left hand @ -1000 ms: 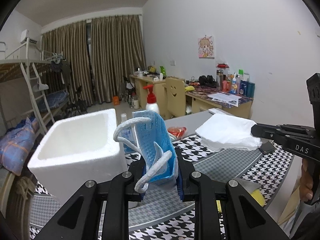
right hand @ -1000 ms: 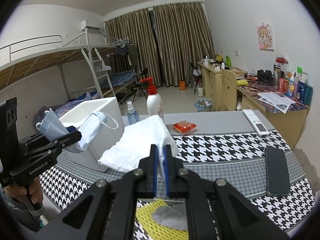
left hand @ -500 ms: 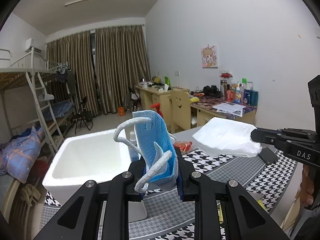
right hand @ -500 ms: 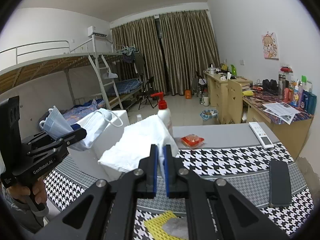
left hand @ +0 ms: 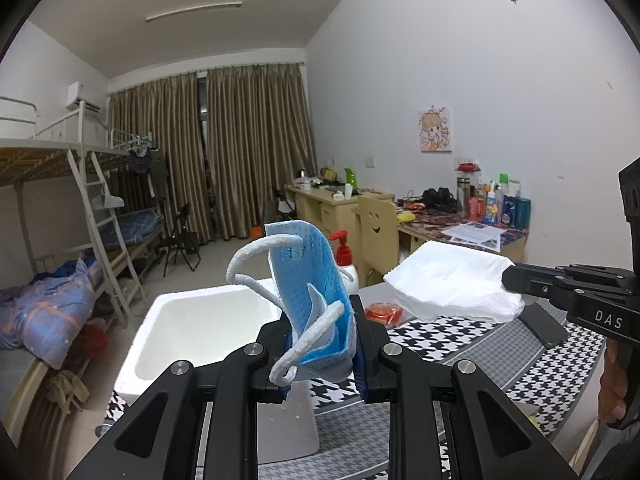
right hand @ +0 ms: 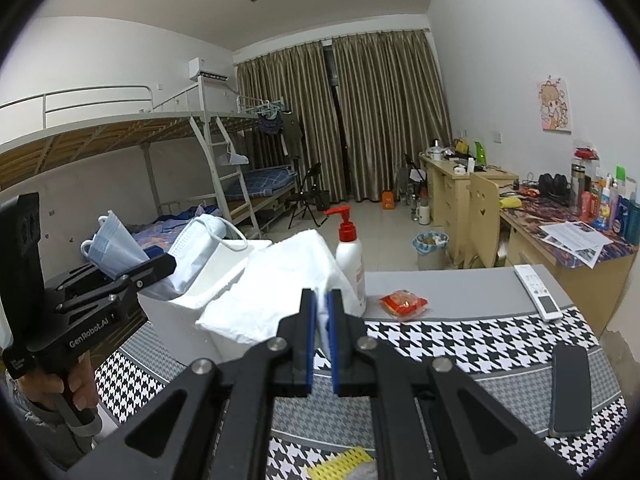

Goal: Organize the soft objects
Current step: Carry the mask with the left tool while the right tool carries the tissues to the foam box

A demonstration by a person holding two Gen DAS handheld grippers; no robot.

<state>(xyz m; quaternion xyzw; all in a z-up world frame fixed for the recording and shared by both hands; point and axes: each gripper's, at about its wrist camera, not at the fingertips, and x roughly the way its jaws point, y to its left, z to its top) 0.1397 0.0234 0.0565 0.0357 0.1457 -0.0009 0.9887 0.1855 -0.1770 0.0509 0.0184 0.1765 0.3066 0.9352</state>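
The desk [right hand: 460, 292], under its black-and-white houndstooth cloth [right hand: 460, 344], sits lower in both views than a second ago, with more of the room's ceiling showing, so both hands have risen. The white foam box [left hand: 192, 332] stands open at the desk's left end, and in the left wrist view it has dropped from beside the tongs to below and beyond them. The stack of white tissue [right hand: 276, 284] hangs clear of the desk, pinched in the right tongs [right hand: 320, 340], whose blue pads are pressed nearly together on its near edge, as before. The left tongs [left hand: 320, 344] are narrowly parted and clamped on a bunch of blue face masks [left hand: 308, 280], ear loops curling up and out, held above the near side of the box; that grip is unchanged. A pump bottle [right hand: 350, 264], a black phone [right hand: 570, 388] and a red packet [right hand: 404, 304] lie where they were
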